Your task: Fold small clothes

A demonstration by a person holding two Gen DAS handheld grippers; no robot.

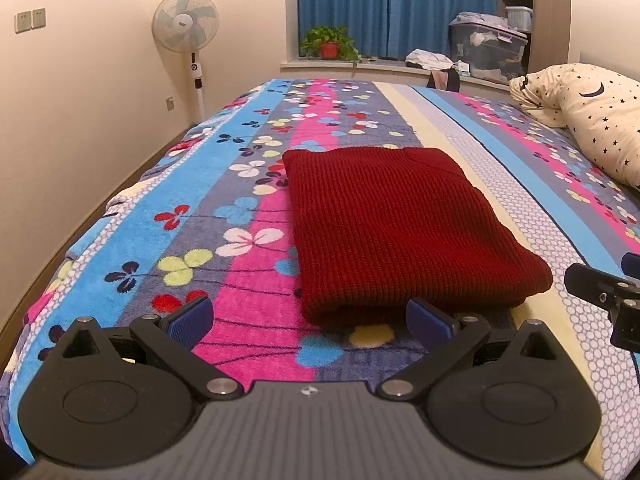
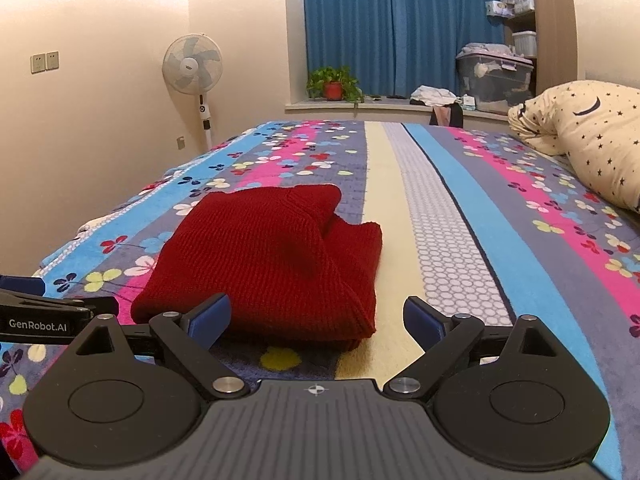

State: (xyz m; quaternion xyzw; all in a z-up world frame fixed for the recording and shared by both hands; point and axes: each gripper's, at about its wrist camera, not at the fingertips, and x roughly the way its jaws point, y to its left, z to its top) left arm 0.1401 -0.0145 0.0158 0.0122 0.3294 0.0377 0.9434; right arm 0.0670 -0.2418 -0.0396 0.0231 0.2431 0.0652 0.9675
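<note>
A dark red knitted sweater (image 1: pixel 392 228) lies folded into a compact rectangle on the flowered bedspread (image 1: pixel 224 216); it also shows in the right wrist view (image 2: pixel 272 264). My left gripper (image 1: pixel 310 320) is open and empty, just in front of the sweater's near edge. My right gripper (image 2: pixel 318 318) is open and empty, just in front of the sweater's near right corner. The right gripper's tip shows at the right edge of the left wrist view (image 1: pixel 600 288). The left gripper's side shows at the left edge of the right wrist view (image 2: pixel 48 312).
A star-patterned pillow (image 1: pixel 588 112) lies at the bed's far right. A standing fan (image 1: pixel 186 28) is by the left wall. A potted plant (image 1: pixel 329 44), loose clothes and a storage bin (image 1: pixel 486 50) sit on the window ledge before blue curtains.
</note>
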